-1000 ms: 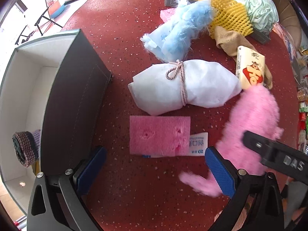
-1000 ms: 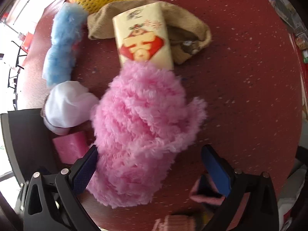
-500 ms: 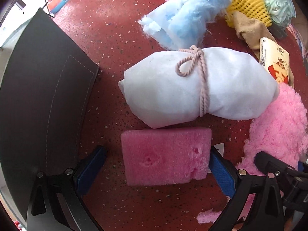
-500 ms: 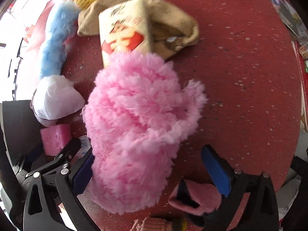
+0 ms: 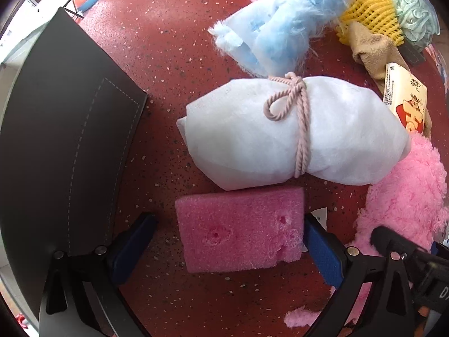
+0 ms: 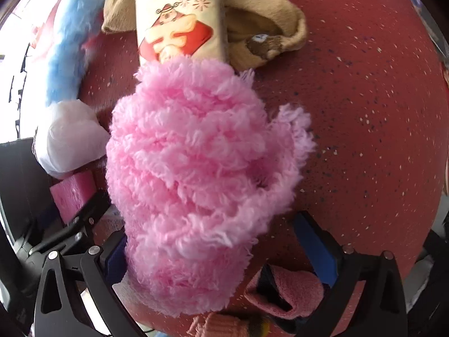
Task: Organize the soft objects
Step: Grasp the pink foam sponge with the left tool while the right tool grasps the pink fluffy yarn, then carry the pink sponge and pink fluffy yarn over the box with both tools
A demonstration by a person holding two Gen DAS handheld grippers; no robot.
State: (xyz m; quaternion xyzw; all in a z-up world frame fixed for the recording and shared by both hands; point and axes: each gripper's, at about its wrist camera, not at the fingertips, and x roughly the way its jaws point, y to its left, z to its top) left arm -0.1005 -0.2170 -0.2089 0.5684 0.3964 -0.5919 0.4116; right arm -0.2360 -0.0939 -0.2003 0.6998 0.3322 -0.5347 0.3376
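Note:
A pink foam sponge (image 5: 241, 230) lies flat on the red speckled table (image 5: 168, 56). My left gripper (image 5: 227, 221) straddles it pointing straight down, and its jaws are closing. The right pad (image 5: 320, 250) is at the sponge's right edge and the left pad (image 5: 134, 244) stands apart from it. A fluffy pink cloth (image 6: 196, 174) lies between the closing jaws of my right gripper (image 6: 209, 230). Its fluff covers the left pad, while the right pad (image 6: 314, 247) is clear of it. Neither gripper presses on its item.
A dark box (image 5: 56, 140) stands at the left. Beyond the sponge lie a white bundle tied with cord (image 5: 238, 140), a blue fluffy cloth (image 5: 280, 25), a yellow foam net (image 5: 367, 8), a mint pouf (image 5: 412, 14), a tan cloth (image 6: 261, 19) and a tissue pack (image 6: 179, 19).
The left gripper has come down over the pink sponge, which now sits between its fingers. The right gripper has sunk over the fluffy pink cloth. Both pairs of jaws have narrowed slightly.

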